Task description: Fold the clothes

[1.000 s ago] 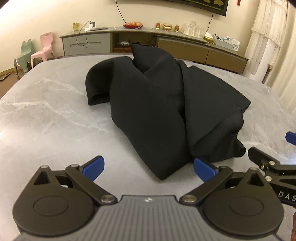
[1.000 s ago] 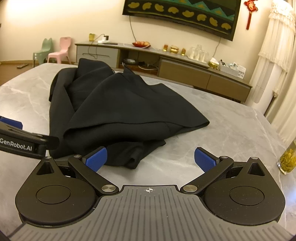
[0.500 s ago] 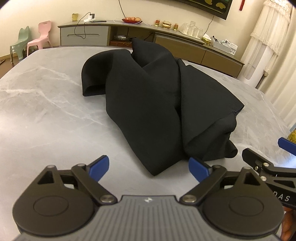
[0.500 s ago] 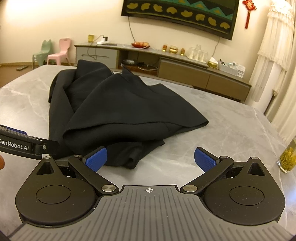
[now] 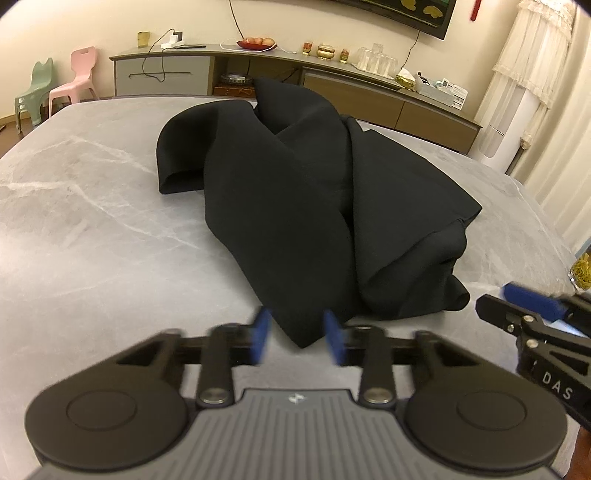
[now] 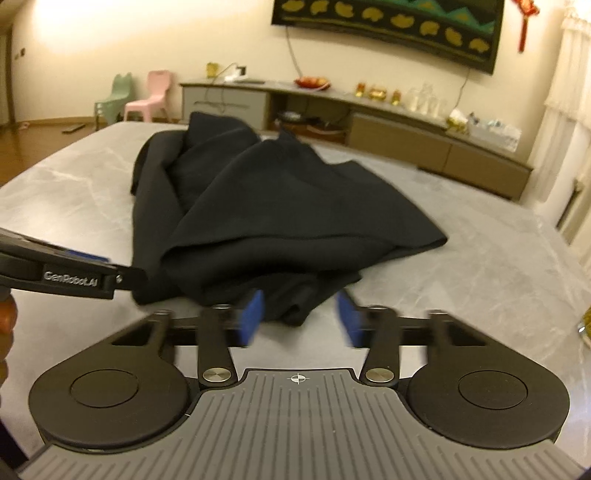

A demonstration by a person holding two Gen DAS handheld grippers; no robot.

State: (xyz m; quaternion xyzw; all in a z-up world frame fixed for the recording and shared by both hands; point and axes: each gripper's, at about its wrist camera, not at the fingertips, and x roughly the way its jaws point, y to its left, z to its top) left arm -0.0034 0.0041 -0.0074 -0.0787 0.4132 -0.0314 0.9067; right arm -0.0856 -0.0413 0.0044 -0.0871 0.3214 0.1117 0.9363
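A grey marbled surface (image 5: 92,206) fills the foreground. Beyond its far edge a long low sideboard (image 5: 354,92) runs along the cream wall (image 5: 55,22), carrying a red fruit bowl (image 5: 256,42) and clear glasses (image 5: 375,59). Near the far left corner stand a pink child's chair (image 5: 75,79) and a green one (image 5: 33,92). White curtains (image 5: 535,55) hang at the right. A dark patterned hanging (image 6: 391,26) sits high on the wall.

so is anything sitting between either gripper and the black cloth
Nothing visible. Only bare table lies between the left gripper, the right gripper and the near edge of the black garment. Both sets of jaws are closing, not yet pressing on cloth.
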